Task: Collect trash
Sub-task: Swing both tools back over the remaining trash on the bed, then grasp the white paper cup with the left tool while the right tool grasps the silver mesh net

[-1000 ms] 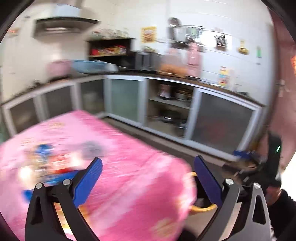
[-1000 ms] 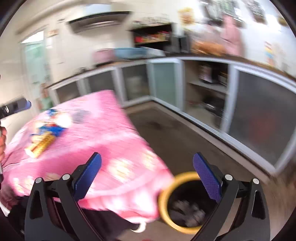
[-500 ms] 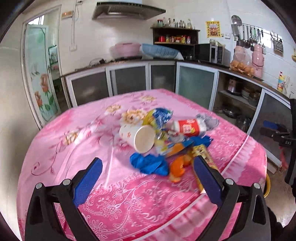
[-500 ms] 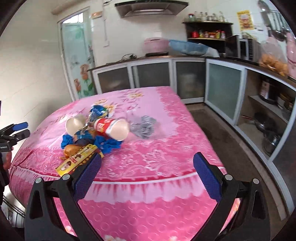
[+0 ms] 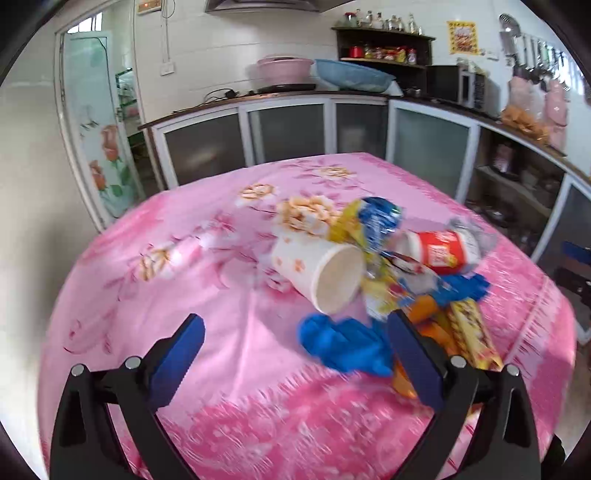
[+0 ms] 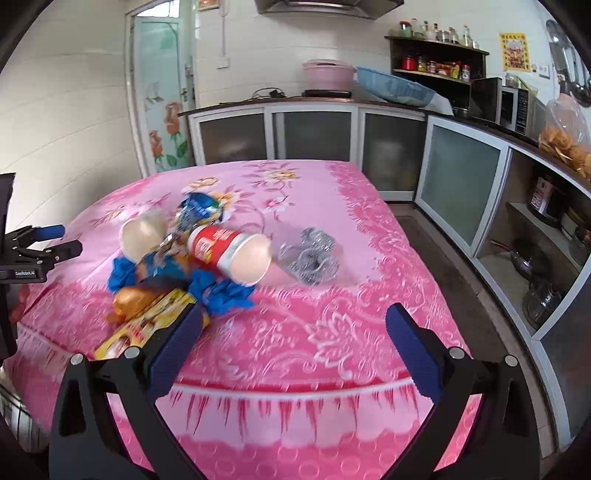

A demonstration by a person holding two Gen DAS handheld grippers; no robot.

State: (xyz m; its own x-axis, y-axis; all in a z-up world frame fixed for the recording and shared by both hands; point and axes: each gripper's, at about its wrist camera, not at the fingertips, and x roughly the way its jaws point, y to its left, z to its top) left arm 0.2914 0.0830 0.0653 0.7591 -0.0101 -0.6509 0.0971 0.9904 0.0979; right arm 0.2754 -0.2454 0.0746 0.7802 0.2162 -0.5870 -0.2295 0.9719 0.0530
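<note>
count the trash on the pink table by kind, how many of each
paper cups: 2, white floral and red
blue gloves: 2
snack wrappers: 2, blue-yellow bag and yellow pack
steel scourers: 1
orange item: 1
total: 8, though the pile may hide more

**Readable text: one label only**

"GenRobot.AI", small white print on the black body of the left tool (image 6: 22, 274), seen at the left edge of the right wrist view.

Everything else is too blurred or too small to read:
- red cup (image 6: 229, 254) lying on the tabletop: white characters on the red band
- yellow snack box (image 6: 144, 328): red print
- yellow poster (image 6: 514, 51) on the wall: red characters
- panel above the door (image 5: 149, 5): red glowing marks
</note>
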